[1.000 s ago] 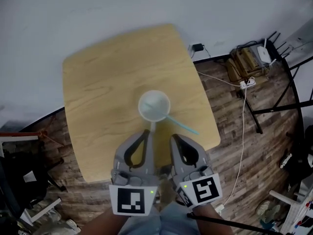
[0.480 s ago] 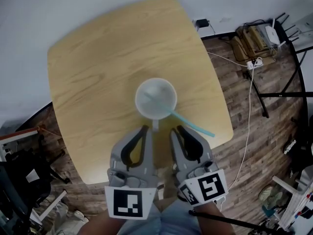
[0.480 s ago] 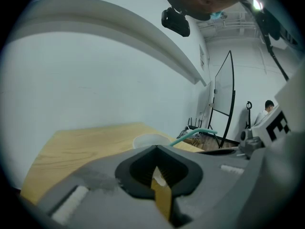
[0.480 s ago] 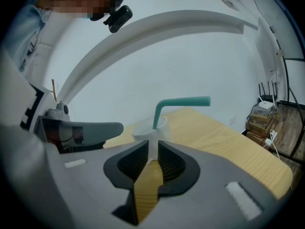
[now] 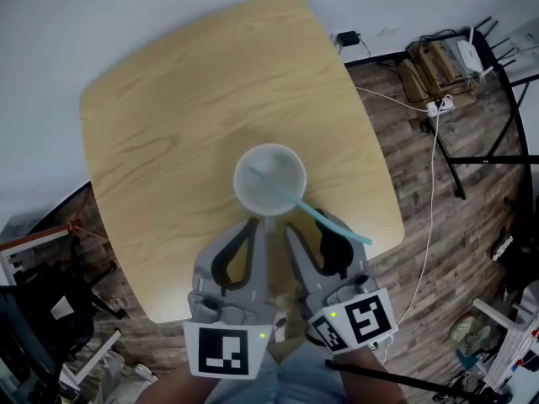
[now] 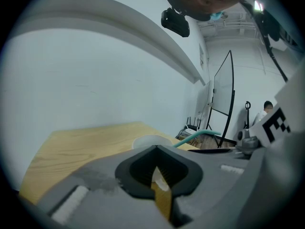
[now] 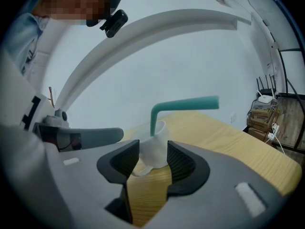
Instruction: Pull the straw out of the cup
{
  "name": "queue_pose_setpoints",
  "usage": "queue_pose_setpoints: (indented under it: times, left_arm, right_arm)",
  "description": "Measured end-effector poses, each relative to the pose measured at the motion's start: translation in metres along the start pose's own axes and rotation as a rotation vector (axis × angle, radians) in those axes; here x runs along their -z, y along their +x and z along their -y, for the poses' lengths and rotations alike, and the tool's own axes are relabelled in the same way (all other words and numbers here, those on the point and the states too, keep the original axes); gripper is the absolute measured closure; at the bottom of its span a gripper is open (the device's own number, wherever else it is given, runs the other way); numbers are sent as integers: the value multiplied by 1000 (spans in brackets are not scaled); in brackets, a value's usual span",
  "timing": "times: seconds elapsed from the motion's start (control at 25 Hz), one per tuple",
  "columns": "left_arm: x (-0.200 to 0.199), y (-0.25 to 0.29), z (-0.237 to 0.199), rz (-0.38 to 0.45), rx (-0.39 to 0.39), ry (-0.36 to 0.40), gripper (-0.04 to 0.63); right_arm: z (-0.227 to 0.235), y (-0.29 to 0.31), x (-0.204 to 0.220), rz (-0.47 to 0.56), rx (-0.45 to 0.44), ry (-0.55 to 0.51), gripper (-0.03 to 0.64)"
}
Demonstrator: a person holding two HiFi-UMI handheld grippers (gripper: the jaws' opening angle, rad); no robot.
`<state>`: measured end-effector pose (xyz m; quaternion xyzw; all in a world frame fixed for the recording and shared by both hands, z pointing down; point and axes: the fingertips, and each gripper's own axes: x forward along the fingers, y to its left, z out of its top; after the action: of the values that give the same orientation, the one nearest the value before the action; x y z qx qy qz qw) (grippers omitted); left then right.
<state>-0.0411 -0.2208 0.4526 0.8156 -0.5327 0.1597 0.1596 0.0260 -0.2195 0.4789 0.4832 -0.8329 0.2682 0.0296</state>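
Opening claw: right gripper [image 7: 152, 145], jaws spreading, cup [image 7: 155, 156] between them, unpinched
Left gripper [image 6: 156, 151]: pressed together, empty
Straw [image 7: 190, 102]: in cup, bent

No legible text or numbers

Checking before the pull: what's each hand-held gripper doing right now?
Left hand-held gripper: closed, empty.
Right hand-held gripper: opening, cup at its tips, not gripped.
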Motion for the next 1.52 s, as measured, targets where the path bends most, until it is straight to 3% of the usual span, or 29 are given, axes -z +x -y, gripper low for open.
queue_pose_setpoints:
  times: [0.64,1.16,1.52]
  left_arm:
    - [-6,7,-2,-12,3,2,577]
    - [-3,7,-5,-21,5,-7,577]
    - [-3,9,-4,-27,8,-11,577]
  right_arm:
    - [-1,8,-26,40,-11,-15,427]
    - [-2,12,-25,38,6,-37,565]
    - [-1,13,-27,40,11,-41,574]
